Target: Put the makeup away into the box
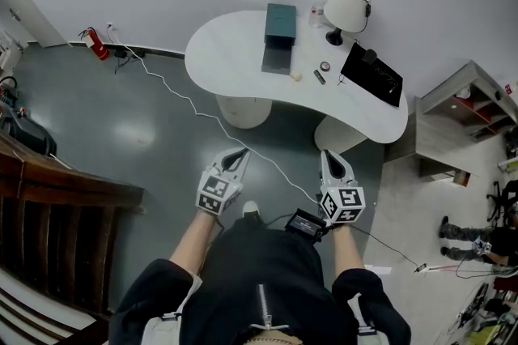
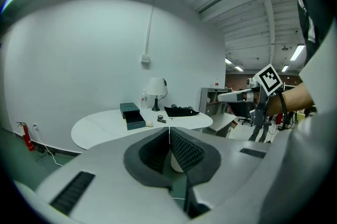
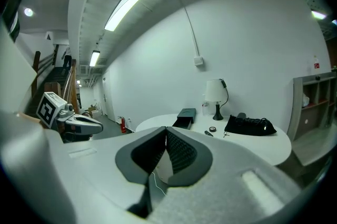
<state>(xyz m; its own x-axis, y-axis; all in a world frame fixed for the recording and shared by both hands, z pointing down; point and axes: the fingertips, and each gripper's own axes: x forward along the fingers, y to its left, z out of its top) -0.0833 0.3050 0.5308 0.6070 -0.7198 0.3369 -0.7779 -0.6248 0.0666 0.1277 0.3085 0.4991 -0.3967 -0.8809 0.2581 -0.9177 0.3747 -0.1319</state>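
Your left claw (image 1: 239,154) and right claw (image 1: 327,157) are both closed, empty, well short of the tabletop (image 1: 227,52) and box (image 1: 279,38) ahead.

Dark teal box (image 1: 280,21) on white desk (image 1: 227,52), drawer (image 1: 276,59) pulled open, small cream piece (image 1: 296,77) just beside the drawer, round compact (image 1: 324,66) and dark tube (image 1: 320,78) near it

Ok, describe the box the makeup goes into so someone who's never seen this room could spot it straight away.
Find the curved white table by the wall. The box sits near its middle, left of the white lamp as the person faces it. It is the only dark teal thing there, rectangular, with a drawer pulled out towards the room.
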